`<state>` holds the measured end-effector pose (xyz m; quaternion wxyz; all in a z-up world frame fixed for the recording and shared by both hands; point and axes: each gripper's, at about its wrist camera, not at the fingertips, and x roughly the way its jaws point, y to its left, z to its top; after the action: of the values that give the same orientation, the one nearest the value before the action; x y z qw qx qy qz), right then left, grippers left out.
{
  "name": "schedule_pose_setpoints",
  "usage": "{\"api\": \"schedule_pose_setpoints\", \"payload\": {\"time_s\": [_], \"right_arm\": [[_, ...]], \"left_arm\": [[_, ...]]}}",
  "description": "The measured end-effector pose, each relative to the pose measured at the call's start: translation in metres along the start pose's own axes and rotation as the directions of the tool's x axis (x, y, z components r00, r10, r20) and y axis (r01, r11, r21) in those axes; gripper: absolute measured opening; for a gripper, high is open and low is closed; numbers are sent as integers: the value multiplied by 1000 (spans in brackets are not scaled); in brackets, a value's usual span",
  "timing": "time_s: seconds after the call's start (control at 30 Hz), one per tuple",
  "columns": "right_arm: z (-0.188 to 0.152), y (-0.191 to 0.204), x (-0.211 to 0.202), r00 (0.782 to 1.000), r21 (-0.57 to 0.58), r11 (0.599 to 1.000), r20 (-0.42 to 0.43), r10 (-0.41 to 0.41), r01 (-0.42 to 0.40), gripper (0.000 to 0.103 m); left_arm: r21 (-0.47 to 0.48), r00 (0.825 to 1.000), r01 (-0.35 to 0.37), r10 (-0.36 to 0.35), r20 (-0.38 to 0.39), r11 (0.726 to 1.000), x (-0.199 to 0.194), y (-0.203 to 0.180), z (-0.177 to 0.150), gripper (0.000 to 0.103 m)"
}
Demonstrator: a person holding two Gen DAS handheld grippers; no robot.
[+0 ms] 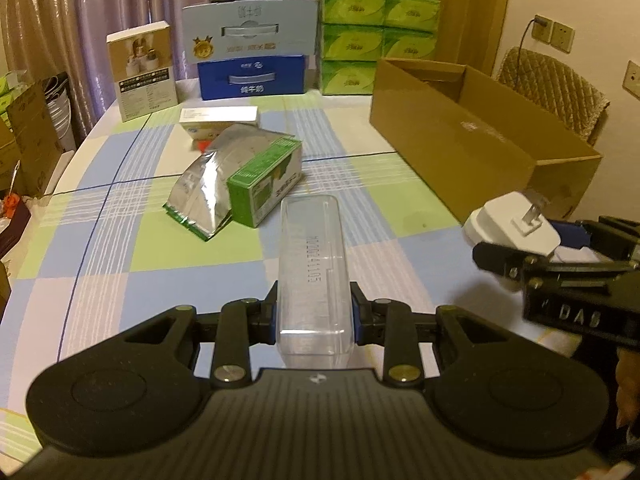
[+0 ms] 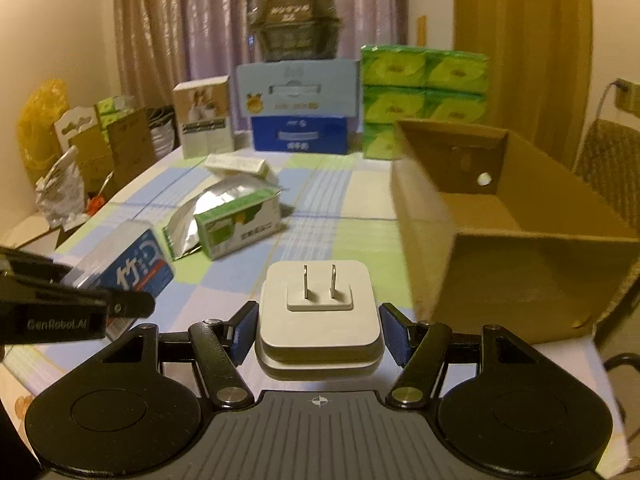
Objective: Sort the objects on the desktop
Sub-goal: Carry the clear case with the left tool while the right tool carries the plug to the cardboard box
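**Both grippers loaded; delivery to the box pending**

A desk [image 1: 120,240] with a checked cloth in blue, green and white stands before a curtain. An open cardboard box [image 2: 516,264] sits at its right side, and stacked cartons and green tissue packs [image 1: 378,36] line the far edge.

**Step in hand.** The left gripper [image 1: 314,312] holds a clear plastic case [image 1: 310,264], with its jaws closed on the long sides. The right gripper [image 2: 318,332] carries a white plug adapter [image 2: 318,308] with the prongs up. Its jaws stand narrow beside the adapter's flanks, and pad contact is not clearly visible. Judged from this, the pick stage is complete and transport to the box is under way.

**Next move.** Each load probably needs to pass over the near wall of the box before release. The right gripper is the nearer one and should probably go first.

**View differences.**
- The left wrist view shows the box only from outside. It also shows the adapter from the side.
- The right wrist view shows the box interior, which looks empty where visible, and a printed blue label on the case.
- Both views show a green carton [image 1: 266,182] leaning on a foil bag [image 1: 202,196] at mid-desk, not yet sorted.
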<state>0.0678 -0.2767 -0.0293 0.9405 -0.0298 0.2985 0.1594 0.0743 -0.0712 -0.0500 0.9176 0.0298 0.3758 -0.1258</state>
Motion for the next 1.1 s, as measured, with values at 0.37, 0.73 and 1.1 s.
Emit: {"api": "schedule_pose_setpoints", "payload": {"time_s": [0.37,0.73,1.1], "right_arm": [[22,-44,-41,996,82,995,59,-69,64,62],[33,-88,-58,986,117,983,79,-149,139,62],[43,-122,-54,984,137,978,65,-165,155,62]], "left_arm": [[24,998,63,-63,25,998,-10,-33,15,26],[48,989,132,-135,56,990,-6,-69,44,26],[80,976,197,-203,78,977,7,-105,81,26]]}}
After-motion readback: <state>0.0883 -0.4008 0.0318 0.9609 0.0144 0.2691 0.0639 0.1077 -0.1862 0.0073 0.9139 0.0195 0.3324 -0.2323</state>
